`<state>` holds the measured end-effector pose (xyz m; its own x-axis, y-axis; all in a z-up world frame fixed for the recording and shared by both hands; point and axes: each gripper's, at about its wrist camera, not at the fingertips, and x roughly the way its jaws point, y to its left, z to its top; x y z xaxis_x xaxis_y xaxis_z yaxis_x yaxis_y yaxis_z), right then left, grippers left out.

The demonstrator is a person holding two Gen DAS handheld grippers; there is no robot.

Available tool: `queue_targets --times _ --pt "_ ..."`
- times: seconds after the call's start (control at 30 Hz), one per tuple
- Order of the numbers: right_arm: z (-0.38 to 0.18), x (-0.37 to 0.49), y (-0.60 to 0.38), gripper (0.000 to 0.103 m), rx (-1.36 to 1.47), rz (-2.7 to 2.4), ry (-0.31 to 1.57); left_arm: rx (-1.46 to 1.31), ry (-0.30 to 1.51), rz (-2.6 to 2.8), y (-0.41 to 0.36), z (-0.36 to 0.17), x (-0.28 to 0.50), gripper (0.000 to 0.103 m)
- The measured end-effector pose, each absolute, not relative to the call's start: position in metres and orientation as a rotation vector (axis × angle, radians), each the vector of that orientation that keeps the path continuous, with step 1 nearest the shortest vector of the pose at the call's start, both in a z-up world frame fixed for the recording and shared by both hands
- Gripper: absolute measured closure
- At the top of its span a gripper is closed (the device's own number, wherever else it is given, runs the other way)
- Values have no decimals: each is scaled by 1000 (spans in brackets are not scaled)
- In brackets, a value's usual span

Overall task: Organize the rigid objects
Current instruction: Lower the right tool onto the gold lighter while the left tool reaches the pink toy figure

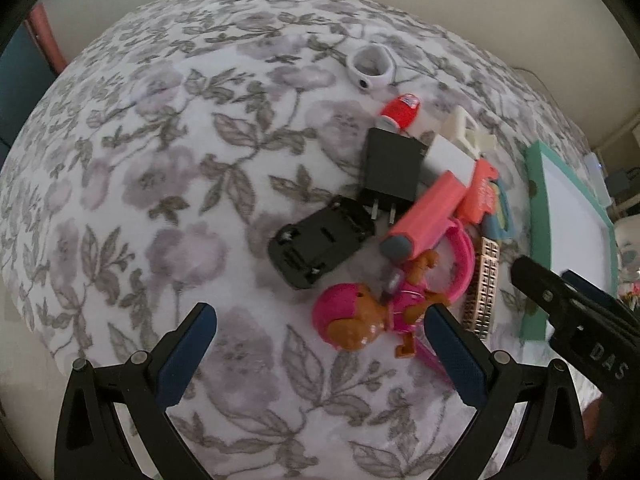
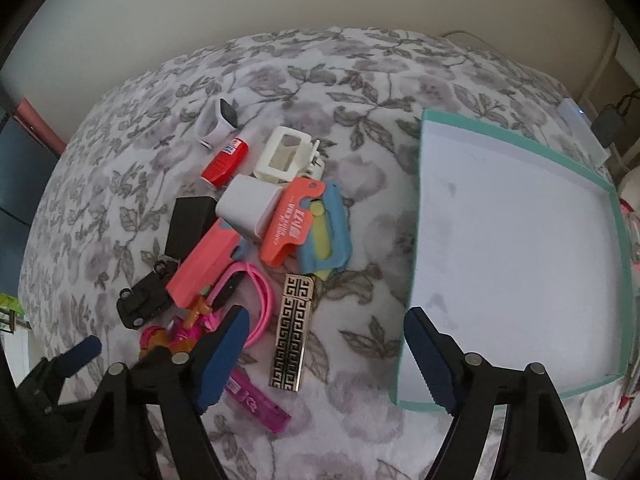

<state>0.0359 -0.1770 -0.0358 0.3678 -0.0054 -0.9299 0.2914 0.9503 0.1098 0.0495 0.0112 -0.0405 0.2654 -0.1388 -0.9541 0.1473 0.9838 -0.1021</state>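
A pile of small rigid objects lies on a floral cloth (image 1: 160,184). It holds a pink toy pup figure (image 1: 360,320), a black clip (image 1: 320,240), a black plug adapter (image 1: 390,172), a coral pink case (image 1: 424,212), a red tube (image 2: 226,160), a white cube charger (image 2: 250,206), an orange tool (image 2: 292,220) and a gold-and-black patterned bar (image 2: 292,332). A teal-rimmed shallow box (image 2: 516,240) with a white floor lies to the right. My left gripper (image 1: 320,356) is open, just before the pup figure. My right gripper (image 2: 324,356) is open above the cloth between the bar and the box.
A white ring-shaped holder (image 1: 370,65) lies beyond the pile. A white frame piece (image 2: 286,156), a blue and yellow piece (image 2: 330,236) and a magenta strip (image 2: 256,398) lie in the pile too. Cables and a small black box (image 2: 608,124) sit at the far right by the wall.
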Motion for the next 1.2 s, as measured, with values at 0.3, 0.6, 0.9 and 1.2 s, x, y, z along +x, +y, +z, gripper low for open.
queue_targets --times 0.3,0.6,0.9,1.2 --pt "-47 43 -172 25 284 -171 1201 57 1288 -204 -4 -46 55 0" --pt "-43 42 -177 25 314 -175 1184 94 1277 -257 -21 -49 50 0" --pt "-49 42 -172 42 302 -143 1210 141 1309 -265 -23 -63 41 1" --pt "-65 42 -160 55 294 -97 1280 127 1338 -282 -3 -64 29 31"
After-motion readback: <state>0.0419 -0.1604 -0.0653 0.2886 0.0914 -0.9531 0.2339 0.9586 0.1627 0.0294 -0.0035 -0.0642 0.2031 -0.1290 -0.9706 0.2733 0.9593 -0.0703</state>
